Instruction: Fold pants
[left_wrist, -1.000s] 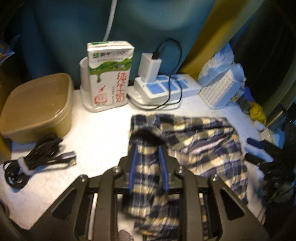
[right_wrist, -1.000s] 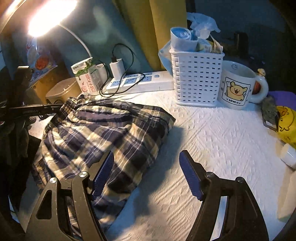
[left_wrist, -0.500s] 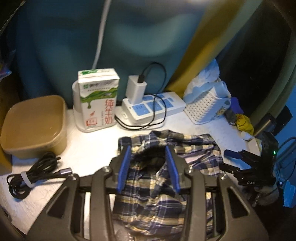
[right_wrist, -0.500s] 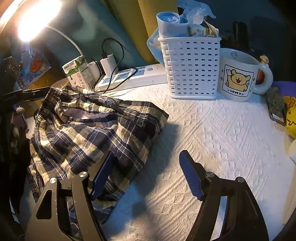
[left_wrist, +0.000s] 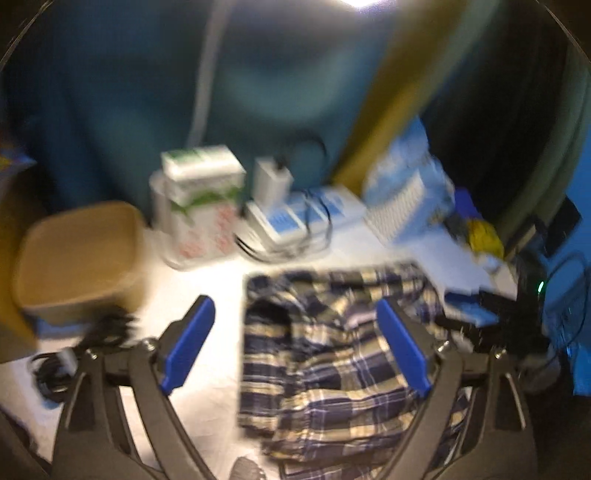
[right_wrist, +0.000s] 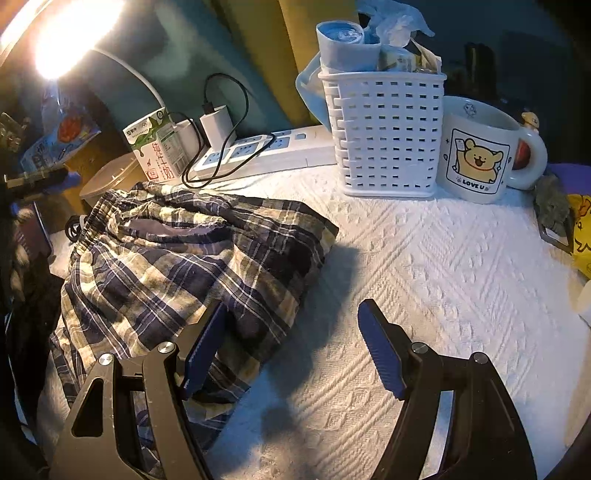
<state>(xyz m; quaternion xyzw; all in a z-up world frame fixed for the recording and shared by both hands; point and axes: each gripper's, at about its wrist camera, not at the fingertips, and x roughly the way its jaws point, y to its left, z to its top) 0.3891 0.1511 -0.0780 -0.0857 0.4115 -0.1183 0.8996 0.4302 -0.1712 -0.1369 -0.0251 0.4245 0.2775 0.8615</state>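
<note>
Plaid pants (right_wrist: 177, 258), one pair in navy and cream check, lie bunched on a white textured tablecloth (right_wrist: 443, 277), elastic waistband toward the back of the table. In the blurred left wrist view the same pants (left_wrist: 332, 362) sit between and beneath the left gripper (left_wrist: 295, 343), whose two blue pads are spread wide with nothing clamped between them; whether either pad touches the cloth cannot be told. The right gripper (right_wrist: 291, 343) is likewise spread apart and holds nothing. Its left pad lies over the near edge of the pants, while its right pad is over bare tablecloth beside them.

Behind the pants stand one milk carton (right_wrist: 157, 149), one white power strip (right_wrist: 266, 151) with one white charger (right_wrist: 218, 125) plugged in and a black cable looping from it, and one tan lidded container (right_wrist: 110, 177). To the right are one white slotted plastic basket (right_wrist: 388, 136) stuffed with packets, and just beside it one white mug (right_wrist: 480, 155) printed with a cartoon bear. One coiled black cable (left_wrist: 62, 362) lies near the left gripper. A lamp glares at the upper left.
</note>
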